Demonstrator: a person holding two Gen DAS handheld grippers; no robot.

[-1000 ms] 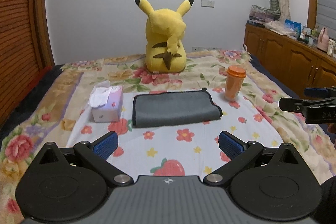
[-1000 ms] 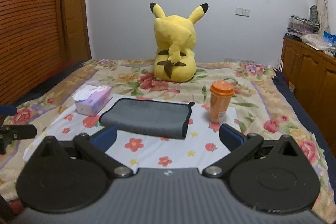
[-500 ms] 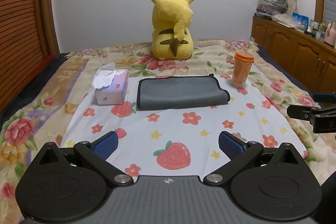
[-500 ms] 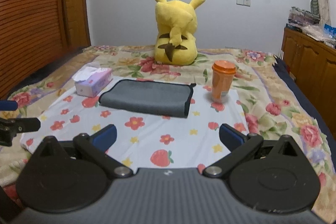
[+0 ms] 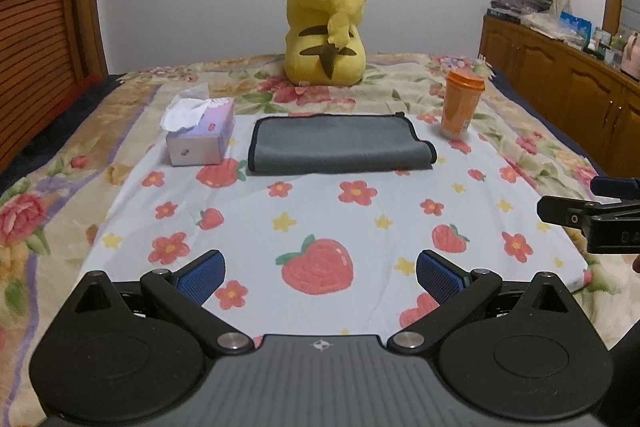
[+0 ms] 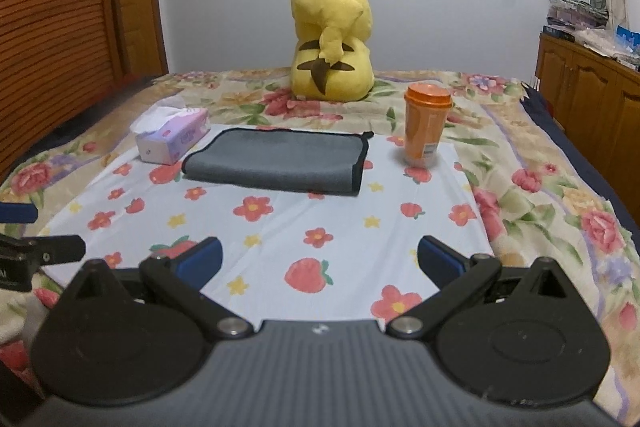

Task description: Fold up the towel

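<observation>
A grey towel with black trim (image 5: 340,145) lies folded flat on the white flowered sheet (image 5: 320,211), well ahead of both grippers; it also shows in the right wrist view (image 6: 280,161). My left gripper (image 5: 320,277) is open and empty, above the near part of the sheet. My right gripper (image 6: 319,259) is open and empty, also above the near part. Each gripper shows at the edge of the other's view: the right gripper (image 5: 592,207) and the left gripper (image 6: 28,231).
A tissue box (image 5: 200,135) stands left of the towel and an orange lidded cup (image 5: 460,105) to its right. A yellow plush toy (image 5: 326,23) sits behind. Wooden cabinets (image 5: 560,83) line the right wall, a slatted wooden door (image 6: 52,19) the left.
Both grippers have drawn back toward the near end of the bed and tilted down; more of the flowered sheet shows ahead of them. The towel has not moved.
</observation>
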